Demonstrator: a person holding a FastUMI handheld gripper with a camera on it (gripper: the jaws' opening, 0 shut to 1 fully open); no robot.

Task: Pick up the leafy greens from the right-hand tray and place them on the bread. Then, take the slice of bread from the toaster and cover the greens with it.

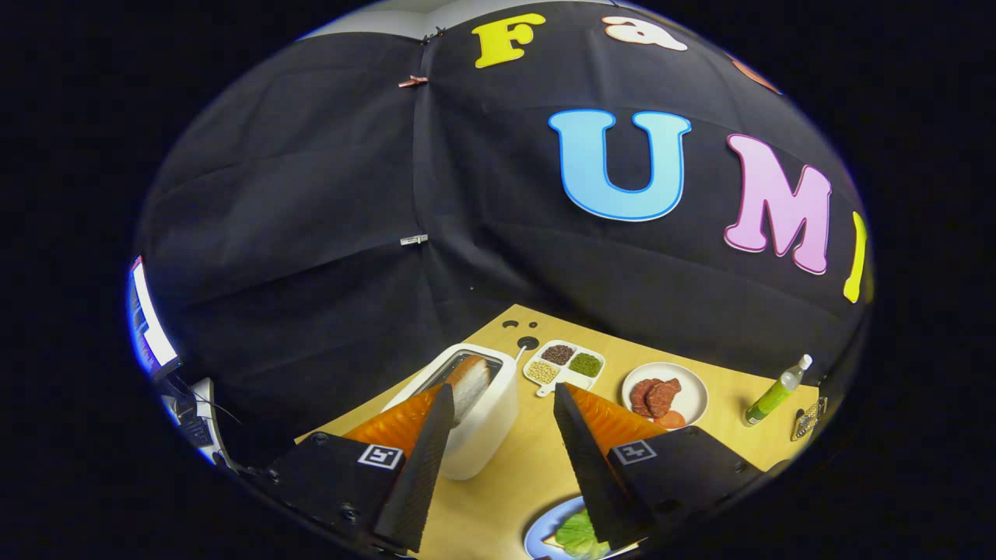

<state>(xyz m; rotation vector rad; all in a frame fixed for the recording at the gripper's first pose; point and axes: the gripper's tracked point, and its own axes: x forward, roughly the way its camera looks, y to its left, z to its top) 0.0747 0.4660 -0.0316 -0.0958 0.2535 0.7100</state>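
Looking down the gripper (pixel 502 400) from above the table (pixel 529 467): fingers are spread wide, nothing between them, both tips hanging in air over the wooden top. The leafy greens (pixel 577 535) already sit on the bread on the blue plate (pixel 538 533), close under the right finger, partly hidden by it. So the greens half looks done; my read is the step in hand is fetching the toaster slice. The bread slice (pixel 471 383) stands upright in the slot of the white toaster (pixel 482 435), just ahead of the left fingertip and touching neither finger. To do it well: shift left until the slice is centred between the fingers, come down along the slot, close on the slice's flat faces above the toaster rim, pull straight up so it doesn't snag, and squeeze lightly because bread crushes. Pose: gripper is pitched forward and held high, so mostly booth wall lies beyond it, with the table low. Beyond the fingers sit a divided dish of beans (pixel 564 364), a white plate with meat slices (pixel 665 395) and a green bottle (pixel 774 393), all well clear of the path.
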